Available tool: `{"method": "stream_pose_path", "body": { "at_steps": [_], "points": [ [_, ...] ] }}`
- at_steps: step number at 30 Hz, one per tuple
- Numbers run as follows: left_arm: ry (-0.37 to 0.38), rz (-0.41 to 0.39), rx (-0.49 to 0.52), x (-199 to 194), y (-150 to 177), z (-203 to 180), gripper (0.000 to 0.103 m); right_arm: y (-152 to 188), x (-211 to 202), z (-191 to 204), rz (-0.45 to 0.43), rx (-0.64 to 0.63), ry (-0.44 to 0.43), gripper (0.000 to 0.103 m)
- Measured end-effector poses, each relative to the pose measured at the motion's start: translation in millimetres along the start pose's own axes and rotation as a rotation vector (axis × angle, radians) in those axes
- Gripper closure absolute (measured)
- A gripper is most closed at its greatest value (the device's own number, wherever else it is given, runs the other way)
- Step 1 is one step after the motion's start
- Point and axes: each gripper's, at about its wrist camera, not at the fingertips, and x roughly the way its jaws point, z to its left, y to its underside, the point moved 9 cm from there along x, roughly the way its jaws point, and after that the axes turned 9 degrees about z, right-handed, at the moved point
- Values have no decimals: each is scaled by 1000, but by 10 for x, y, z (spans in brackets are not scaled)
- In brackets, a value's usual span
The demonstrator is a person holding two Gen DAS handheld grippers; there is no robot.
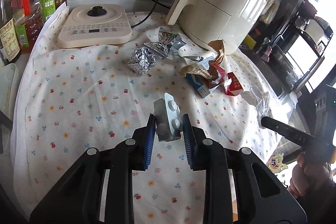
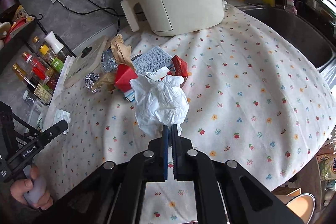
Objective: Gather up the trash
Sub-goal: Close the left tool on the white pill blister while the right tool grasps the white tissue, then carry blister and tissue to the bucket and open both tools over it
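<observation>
You are holding two pieces of trash at once. In the left wrist view your left gripper (image 1: 168, 125) is clamping a blister pack (image 1: 169, 119) between its blue pads, low in the centre of the frame; the pack is standing nearly upright with its pill bubbles facing the camera, gripped by its edges so the flat sheet is not slipping out. In the right wrist view your right gripper (image 2: 170, 129) is pinching a crumpled white tissue (image 2: 161, 102) at its lower tip, the fingers pressed almost together because the paper is so thin; the rest of the wad is bulging free above the pads at the centre of the frame.

The remaining trash is lying in a loose pile on the flowered cloth (image 1: 84, 98), just below the cream air fryer (image 1: 222, 7) in the upper right of the left view: a foil ball (image 1: 142, 61), a silver snack wrapper (image 1: 166, 43), brown crumpled paper (image 1: 210, 68), red and white cartons (image 1: 218, 83) and a clear plastic scrap (image 1: 259, 100) towards the right edge. It looks gathered there so each piece is in easy reach.

No bin is showing clearly in either view, so you are probably carrying both items off the cloth. The tissue is held by only a small corner and could tear loose.
</observation>
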Motion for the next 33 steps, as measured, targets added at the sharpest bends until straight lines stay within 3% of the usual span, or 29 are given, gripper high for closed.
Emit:
{"method": "stream_pose_path", "body": {
  "at_steps": [8, 20, 33],
  "points": [
    [9, -17, 16, -118, 248, -582, 77, 337, -554, -361, -23, -8, -17, 99],
    [2, -5, 38, -345, 1023, -1362, 77, 937, -1171, -1141, -43, 27, -11, 99],
    [48, 65, 117, -117, 1792, -2296, 77, 1879, -1507, -2221, -14, 145, 59, 99]
  ]
}}
